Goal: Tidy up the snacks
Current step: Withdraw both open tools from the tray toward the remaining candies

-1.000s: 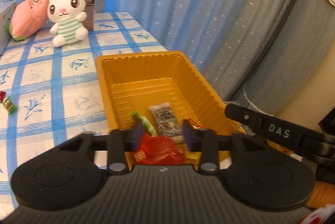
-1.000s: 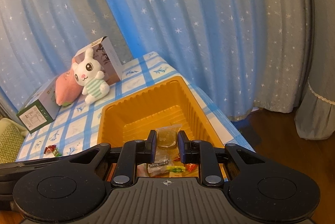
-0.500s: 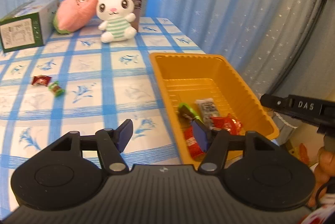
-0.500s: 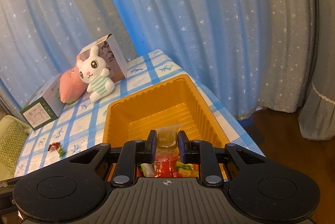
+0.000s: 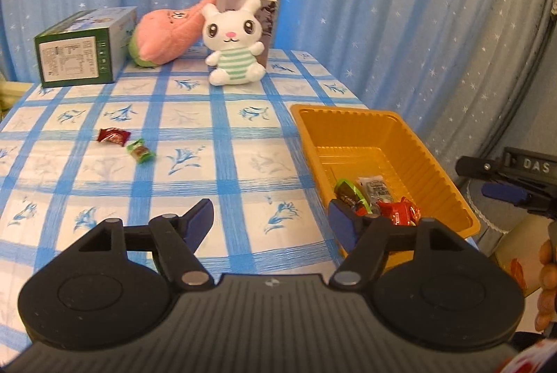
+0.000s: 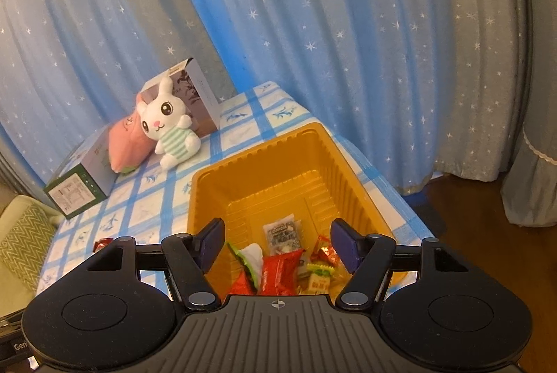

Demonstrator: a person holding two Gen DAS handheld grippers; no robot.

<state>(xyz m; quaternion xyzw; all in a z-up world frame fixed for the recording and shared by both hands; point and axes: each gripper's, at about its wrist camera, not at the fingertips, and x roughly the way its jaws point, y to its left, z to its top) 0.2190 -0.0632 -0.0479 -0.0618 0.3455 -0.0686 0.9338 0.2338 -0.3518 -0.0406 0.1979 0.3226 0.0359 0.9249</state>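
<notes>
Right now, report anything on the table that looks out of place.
Two wrapped snacks lie loose on the tablecloth, well to the left of the orange tray: a red candy and a green candy. The other snacks are piled in the tray's near end. Nothing looks spilled or damaged.

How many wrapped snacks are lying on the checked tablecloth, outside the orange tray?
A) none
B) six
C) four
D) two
D: in the left wrist view a red wrapped snack and a green wrapped snack lie side by side on the tablecloth, well to the left of the orange tray; all other snacks that show are inside the tray.
</notes>
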